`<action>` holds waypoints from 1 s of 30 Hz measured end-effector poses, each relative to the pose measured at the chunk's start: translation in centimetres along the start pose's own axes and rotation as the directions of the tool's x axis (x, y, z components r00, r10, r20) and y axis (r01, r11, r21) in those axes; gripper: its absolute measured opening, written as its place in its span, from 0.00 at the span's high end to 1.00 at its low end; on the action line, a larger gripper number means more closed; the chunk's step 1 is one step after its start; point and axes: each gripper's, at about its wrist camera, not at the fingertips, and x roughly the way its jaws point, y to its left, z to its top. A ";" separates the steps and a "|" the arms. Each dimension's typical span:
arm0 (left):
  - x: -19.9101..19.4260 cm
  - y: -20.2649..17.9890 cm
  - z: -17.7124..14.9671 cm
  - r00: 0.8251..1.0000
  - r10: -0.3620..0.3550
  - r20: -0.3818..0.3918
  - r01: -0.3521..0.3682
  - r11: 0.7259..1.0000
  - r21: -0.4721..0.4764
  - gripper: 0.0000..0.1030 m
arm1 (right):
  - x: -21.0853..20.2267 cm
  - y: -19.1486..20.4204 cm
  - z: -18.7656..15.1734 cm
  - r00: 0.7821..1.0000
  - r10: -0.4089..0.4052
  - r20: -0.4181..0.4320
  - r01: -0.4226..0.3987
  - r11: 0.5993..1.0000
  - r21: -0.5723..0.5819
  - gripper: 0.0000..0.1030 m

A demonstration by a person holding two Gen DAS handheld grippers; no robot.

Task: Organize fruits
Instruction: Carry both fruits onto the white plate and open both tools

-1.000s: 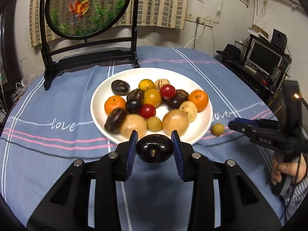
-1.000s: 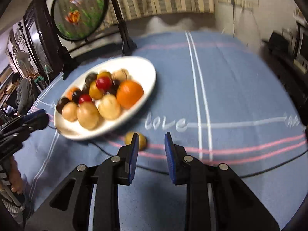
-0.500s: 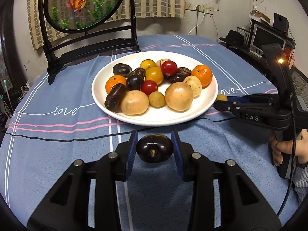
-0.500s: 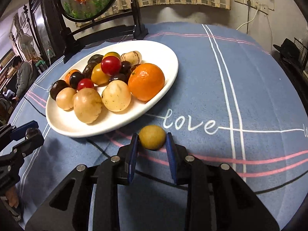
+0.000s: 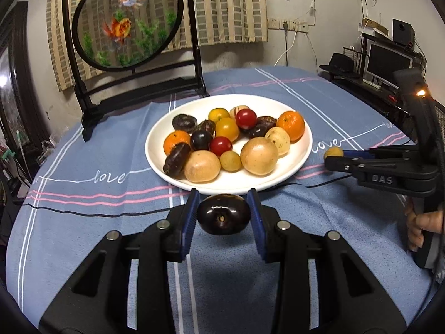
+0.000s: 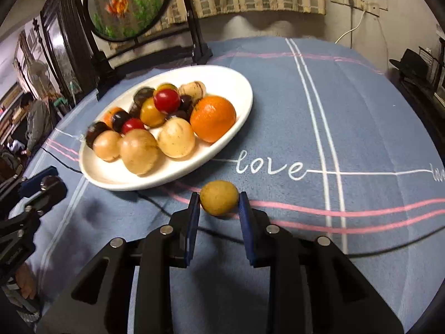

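A white plate (image 5: 301, 150) holds several fruits: oranges, red and yellow tomatoes, dark plums and tan round fruits. My left gripper (image 5: 224, 214) is shut on a dark purple plum (image 5: 224, 218), held just in front of the plate's near rim. My right gripper (image 6: 219, 204) has its pads on both sides of a small yellow-green fruit (image 6: 219, 197) on the cloth beside the plate (image 6: 239, 117). The right gripper also shows in the left wrist view (image 5: 333, 158), with the small fruit (image 5: 333, 152) at its tips.
A round table under a blue cloth (image 5: 83, 222) with pink and white stripes. A black-framed goldfish screen (image 5: 128, 22) stands behind the plate. A black cable (image 6: 155, 203) runs across the cloth near the plate. A desk with a monitor (image 5: 389, 61) is at far right.
My right gripper moved forward until the small yellow-green fruit sat between its fingers, then narrowed on it. My left gripper kept the plum and shifted slightly nearer the plate.
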 end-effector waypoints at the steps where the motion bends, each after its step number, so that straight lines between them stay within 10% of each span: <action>1: -0.3 0.0 0.0 1.000 0.001 0.008 -0.001 1.000 0.001 0.65 | -0.4 0.1 -0.1 1.000 0.001 0.010 -0.001 1.000 0.002 0.73; 11: 0.7 -0.1 1.5 1.000 -0.001 0.020 0.001 1.000 -0.011 0.65 | -3.6 2.8 1.9 0.989 0.011 0.147 -0.008 1.000 -0.017 0.72; 21: 6.5 0.8 4.6 1.000 0.028 -0.009 -0.028 0.998 -0.053 0.63 | 2.9 4.8 7.2 0.992 0.005 0.129 -0.001 0.999 -0.037 0.72; 24: 7.6 1.1 5.0 1.000 0.025 -0.004 -0.025 0.997 -0.066 0.32 | 4.8 4.5 7.9 0.997 -0.001 0.082 0.004 0.999 -0.037 0.71; 27: 7.6 1.2 5.2 0.999 0.033 0.017 -0.032 0.998 -0.062 0.27 | 4.6 4.1 7.8 0.993 0.030 0.111 -0.027 0.999 -0.025 0.41; 30: 7.5 0.9 5.1 0.999 0.028 0.017 -0.027 0.998 -0.050 0.24 | 3.6 4.4 7.8 0.990 0.015 0.140 -0.010 0.999 -0.040 0.35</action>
